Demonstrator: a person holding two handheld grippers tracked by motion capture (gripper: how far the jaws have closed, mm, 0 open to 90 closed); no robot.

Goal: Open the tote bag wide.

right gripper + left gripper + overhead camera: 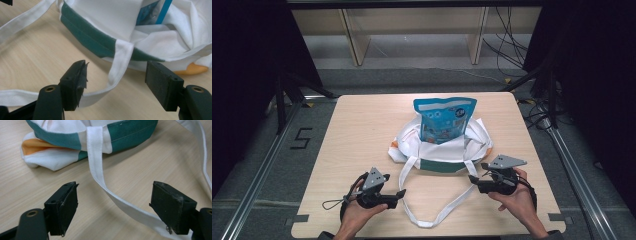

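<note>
A white tote (439,150) with a green band along its near edge is laid on the tabletop (357,130), about at its middle. A blue pouch (443,119) is stood in the tote's mouth, its upper half rising above the cloth. An orange patch (37,146) is seen at the tote's left corner in the left gripper view, and another at the lower right of the tote in the right gripper view.

A long white strap (432,212) is sewn to the green band at two places and is looped toward the near edge of the tabletop, where it lies flat between the two hands.

The left tongs (399,194) are held in the left hand (357,210) near the front left of the tabletop, just beside the strap's left run. In the left gripper view the left tongs (113,207) are seen spread wide, with nothing gripped; the strap (110,192) is passed between the jaws and runs under the right-hand jaw, lying on the wood.

The right tongs (472,179) are held in the right hand (517,200) at the front right, close to the strap's right run. In the right gripper view the right tongs (116,83) are likewise spread wide and empty; the strap (120,65) is seen dropping from the green band between the jaws and bending away to the left along the tabletop.
</note>
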